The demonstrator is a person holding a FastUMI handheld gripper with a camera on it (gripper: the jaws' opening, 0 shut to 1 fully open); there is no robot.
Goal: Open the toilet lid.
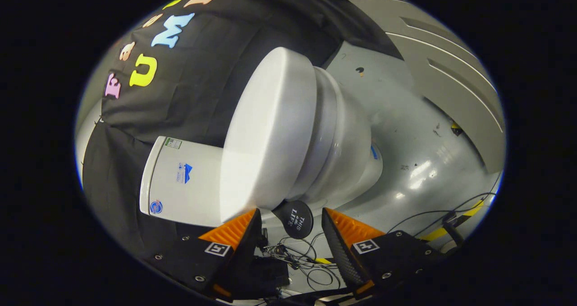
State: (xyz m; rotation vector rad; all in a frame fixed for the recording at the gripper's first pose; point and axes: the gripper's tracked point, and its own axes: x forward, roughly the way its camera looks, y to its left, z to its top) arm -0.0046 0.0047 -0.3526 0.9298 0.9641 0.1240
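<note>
The view is rolled on its side. A white toilet stands on the grey floor, its lid [270, 134] down flat on the seat and bowl [342, 148]. Its white cistern [185, 180] with small stickers backs onto the black cloth wall. My gripper [292, 220] is open, fingers spread wide with nothing between them. The lid's edge lies just ahead of one fingertip [252, 218], with a small gap that I cannot judge exactly. The other fingertip [328, 216] points toward the base of the bowl.
A round black object [295, 219] with white lettering sits on the floor just beyond the fingers. Tangled black cables [297, 256] lie beside it. Glossy grey floor [405, 130] stretches past the bowl to grey panels [451, 67]; yellow-black tape [455, 220] marks the floor.
</note>
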